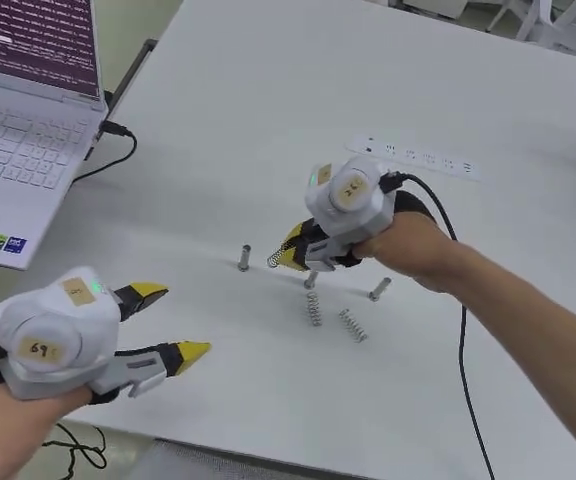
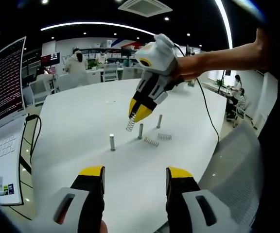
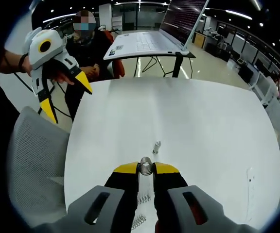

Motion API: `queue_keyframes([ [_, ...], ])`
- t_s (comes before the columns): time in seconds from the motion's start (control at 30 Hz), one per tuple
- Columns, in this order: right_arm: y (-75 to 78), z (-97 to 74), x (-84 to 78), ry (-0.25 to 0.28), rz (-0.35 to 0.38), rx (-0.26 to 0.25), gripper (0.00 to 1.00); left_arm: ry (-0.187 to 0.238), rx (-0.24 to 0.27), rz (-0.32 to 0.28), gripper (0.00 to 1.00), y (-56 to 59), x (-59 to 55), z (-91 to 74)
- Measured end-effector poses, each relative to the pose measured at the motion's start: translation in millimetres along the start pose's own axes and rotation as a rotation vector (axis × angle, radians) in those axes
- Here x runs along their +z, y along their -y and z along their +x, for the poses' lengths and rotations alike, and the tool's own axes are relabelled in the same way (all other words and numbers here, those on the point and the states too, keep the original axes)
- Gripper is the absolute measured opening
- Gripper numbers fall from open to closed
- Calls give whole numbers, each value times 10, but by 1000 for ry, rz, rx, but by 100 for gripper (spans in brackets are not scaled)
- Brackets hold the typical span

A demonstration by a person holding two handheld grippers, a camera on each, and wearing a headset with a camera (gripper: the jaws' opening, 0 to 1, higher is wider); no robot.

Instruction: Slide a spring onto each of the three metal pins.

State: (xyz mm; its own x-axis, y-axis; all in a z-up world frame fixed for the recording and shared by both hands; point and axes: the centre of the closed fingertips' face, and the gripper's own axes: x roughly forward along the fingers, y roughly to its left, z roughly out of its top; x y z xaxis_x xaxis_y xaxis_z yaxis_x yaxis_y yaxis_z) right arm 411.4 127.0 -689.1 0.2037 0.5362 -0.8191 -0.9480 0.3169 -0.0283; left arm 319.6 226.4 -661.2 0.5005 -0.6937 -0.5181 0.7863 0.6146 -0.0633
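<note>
Status: 0/3 by my read. The three pins stand near the middle of the table (image 1: 268, 100), all bare: left pin (image 1: 244, 257), middle pin (image 2: 140, 131), right pin (image 1: 379, 290). The left gripper view gives the cleanest look at them, and I see no coil on any.

Right gripper (image 1: 290, 252) is clamped on the held spring (image 1: 275, 257). The coil hangs off the yellow tips, in the air between left pin and middle pin. As far as I can tell it touches neither. In the right gripper view it sits pinched between the tips with a pin just ahead of it.

First loose spring (image 1: 314, 308) and second loose spring (image 1: 353, 325) lie flat on the table. They are just to the near-edge side of the middle and right pins.

Left gripper (image 1: 173, 320) has its jaws spread wide with nothing in them. It hovers by the near-left corner, well apart from the pins.

Left to do, my estimate: seat the held spring, then pick up and seat both loose ones. So we're on the first of three.

Writing:
- Left-gripper sticker (image 1: 43, 350): handwritten "69".
- Right-gripper sticker (image 1: 351, 190): marks I can't make out.
- Laptop (image 1: 28, 130) at the left edge: lines of text on a purple screen, too small to read. The palm-rest stickers are unreadable too.
- Power strip (image 1: 413, 158) toward the far-right corner: printed marks, too small to read.
</note>
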Motion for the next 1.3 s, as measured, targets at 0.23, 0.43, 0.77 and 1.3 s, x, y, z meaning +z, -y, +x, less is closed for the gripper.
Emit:
queue_keyframes([
  [0.23, 81, 105, 53, -14, -4, -18, 8, 6, -1, -2, 50, 11, 31, -20],
  [0.43, 166, 172, 82, -32, -3, -25, 8, 8, -5, -4, 52, 29, 32, -19],
  [0.77, 211, 256, 138, -39, -18, -5, 8, 4, -12, -10, 53, 52, -10, -1],
  [1.3, 216, 393, 175, -54, -25, 15, 8, 3, -25, 1, 55, 62, 15, 8],
])
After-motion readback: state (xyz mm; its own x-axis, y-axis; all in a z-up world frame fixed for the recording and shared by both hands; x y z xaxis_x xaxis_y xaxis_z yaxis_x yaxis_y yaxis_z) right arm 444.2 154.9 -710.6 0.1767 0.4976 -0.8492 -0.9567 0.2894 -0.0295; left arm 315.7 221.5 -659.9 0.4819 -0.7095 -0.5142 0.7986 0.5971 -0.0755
